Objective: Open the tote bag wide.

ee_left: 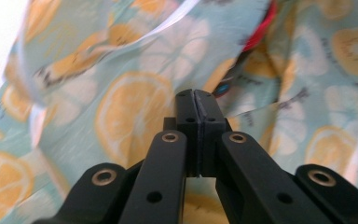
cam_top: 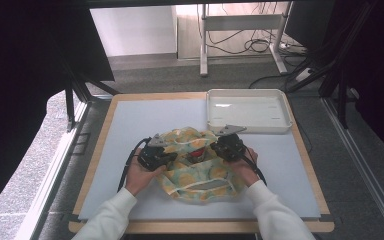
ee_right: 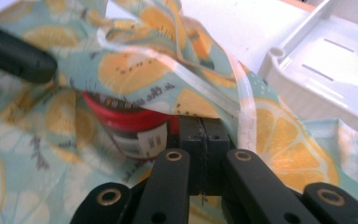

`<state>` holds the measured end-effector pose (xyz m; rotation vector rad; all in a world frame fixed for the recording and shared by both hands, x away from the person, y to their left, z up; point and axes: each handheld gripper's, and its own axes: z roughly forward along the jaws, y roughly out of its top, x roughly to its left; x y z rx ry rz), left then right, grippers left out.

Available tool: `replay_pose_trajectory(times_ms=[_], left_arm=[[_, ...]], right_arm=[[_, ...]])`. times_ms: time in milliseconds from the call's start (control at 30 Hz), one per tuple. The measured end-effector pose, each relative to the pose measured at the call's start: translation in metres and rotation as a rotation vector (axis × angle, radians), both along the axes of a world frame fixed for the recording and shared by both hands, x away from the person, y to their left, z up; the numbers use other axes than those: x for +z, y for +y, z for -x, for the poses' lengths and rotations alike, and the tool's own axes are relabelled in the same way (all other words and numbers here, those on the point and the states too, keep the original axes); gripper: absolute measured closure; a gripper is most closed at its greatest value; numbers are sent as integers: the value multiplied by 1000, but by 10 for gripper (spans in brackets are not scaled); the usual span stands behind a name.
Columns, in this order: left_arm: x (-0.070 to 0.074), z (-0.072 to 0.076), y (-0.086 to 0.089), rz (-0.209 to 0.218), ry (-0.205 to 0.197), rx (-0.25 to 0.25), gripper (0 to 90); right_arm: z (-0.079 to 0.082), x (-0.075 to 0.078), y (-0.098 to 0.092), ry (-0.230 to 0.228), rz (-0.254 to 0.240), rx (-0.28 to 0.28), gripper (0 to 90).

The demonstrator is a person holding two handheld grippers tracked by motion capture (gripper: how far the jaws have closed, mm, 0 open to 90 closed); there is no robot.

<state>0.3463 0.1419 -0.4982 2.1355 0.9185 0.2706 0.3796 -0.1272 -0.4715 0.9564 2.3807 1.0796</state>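
Right gripper view: both grippers pinch lemon-print cloth (ee_right: 135,70); red-lidded jar (ee_right: 130,126) label unreadable.

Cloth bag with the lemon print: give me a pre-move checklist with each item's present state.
1. Left tool shut: ok, its jaws meet with cloth around the tip.
2. Right tool shut: ok, jaws together under a fold of the cloth bag.
3. Cloth actually pinched between either pair of jaws: cannot tell.
4. Red-lidded jar inside the bag: ok, it sits under the cloth beside the right tool.
5. White tray free to receive something: ok, nothing in it.
6. Bag fully on the table: ok, no part hangs over an edge.
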Motion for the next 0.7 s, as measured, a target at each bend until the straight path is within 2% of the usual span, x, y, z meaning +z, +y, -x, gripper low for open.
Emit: replay_pose_trajectory(times_ms=[67,167,300,367,400,433,700], left_arm=[[2,2,-7,2,0,-29,900],[0,1,-13,-24,4,-41,900],[-4,-7,-16,-45,23,-20,900],[-5,-13,-13,-78,10,0,900],[-5,-13,-13,-78,10,0,900],[-5,-20,-8,-46,35,15,900],[-7,-34,5,-6,55,78,900]], right_arm=[[-3,2,0,-7,-9,-8,893],[-7,1,0,-5,-12,-13,893],[-13,0,-1,-3,-10,-27,893],[-16,0,-2,-3,-15,-35,893],[-17,0,-2,-5,-15,-36,893],[-19,0,-2,-5,-15,-38,893],[-35,-6,-3,9,-29,-75,893]])
